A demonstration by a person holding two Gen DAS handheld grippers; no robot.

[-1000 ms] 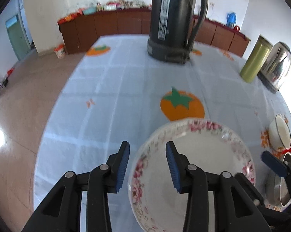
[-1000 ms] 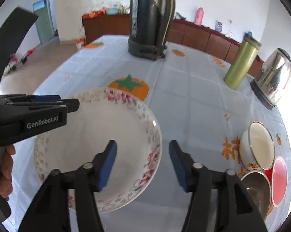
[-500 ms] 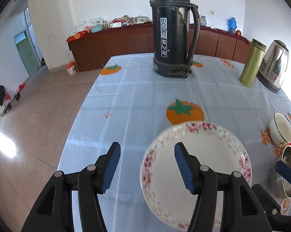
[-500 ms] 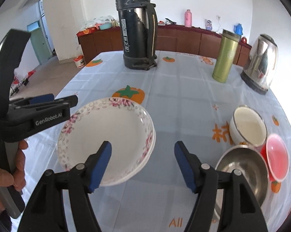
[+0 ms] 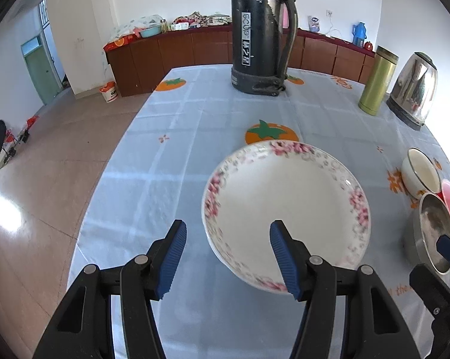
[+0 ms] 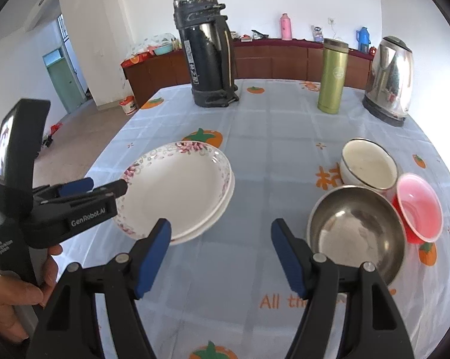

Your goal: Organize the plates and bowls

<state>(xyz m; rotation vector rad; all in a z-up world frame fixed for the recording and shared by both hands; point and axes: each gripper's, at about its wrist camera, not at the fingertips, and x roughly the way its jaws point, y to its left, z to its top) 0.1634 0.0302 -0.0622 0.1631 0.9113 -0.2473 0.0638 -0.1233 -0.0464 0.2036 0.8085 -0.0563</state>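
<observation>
Two floral-rimmed plates (image 5: 284,209) lie stacked on the blue tablecloth, the upper one (image 6: 177,191) nested in the lower. My left gripper (image 5: 228,252) is open just short of the stack's near-left rim; its pads touch nothing. In the right wrist view the left gripper (image 6: 102,187) points at the stack's left rim. My right gripper (image 6: 222,239) is open over bare cloth between the plates and a steel bowl (image 6: 356,230). A white enamel bowl (image 6: 368,164) and a pink bowl (image 6: 419,209) sit close behind the steel bowl.
A tall black thermos (image 6: 207,53), a green flask (image 6: 332,77) and a steel kettle (image 6: 389,80) stand along the far side of the table. The table's left edge drops to a tiled floor (image 5: 45,179). A hand (image 6: 15,299) holds the left gripper.
Both grippers have drawn back from the plate rim they straddled and stand wider. The plate stays on the stack, and the bowls have come into fuller view.
</observation>
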